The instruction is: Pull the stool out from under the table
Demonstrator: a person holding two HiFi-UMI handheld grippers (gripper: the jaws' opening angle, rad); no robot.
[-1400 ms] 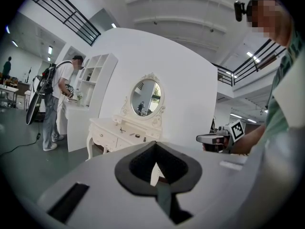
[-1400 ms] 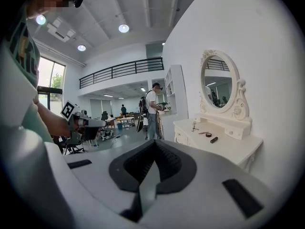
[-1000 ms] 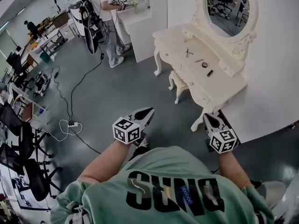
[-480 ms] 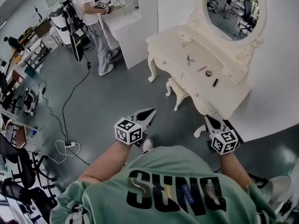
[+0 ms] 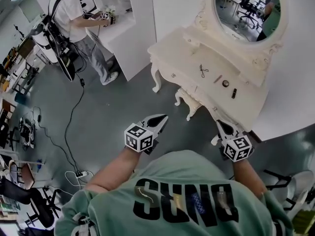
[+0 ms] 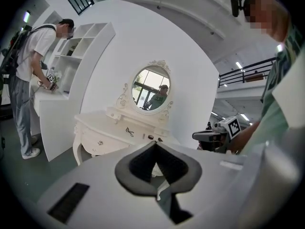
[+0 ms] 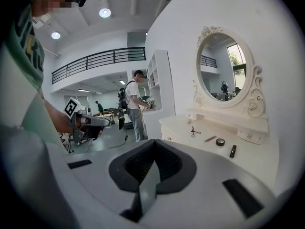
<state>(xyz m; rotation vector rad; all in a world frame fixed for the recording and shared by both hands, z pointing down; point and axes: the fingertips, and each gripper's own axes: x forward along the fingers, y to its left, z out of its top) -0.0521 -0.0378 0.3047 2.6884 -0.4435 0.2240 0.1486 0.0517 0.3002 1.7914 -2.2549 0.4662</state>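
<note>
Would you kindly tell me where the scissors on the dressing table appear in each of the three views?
Head view: scissors upper right of centre, on the dressing table.
Left gripper view: left of centre, above the jaws.
Right gripper view: right of centre, above the jaws.
Shared landmark: the oval mirror behind them.

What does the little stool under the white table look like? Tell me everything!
The stool is creamy white like the dressing table and looks like painted wood. Only its front shows: two curvy carved legs and a bit of seat edge. It stands upright on the grey floor, tucked mostly under the table. Nothing else visibly touches it.
</note>
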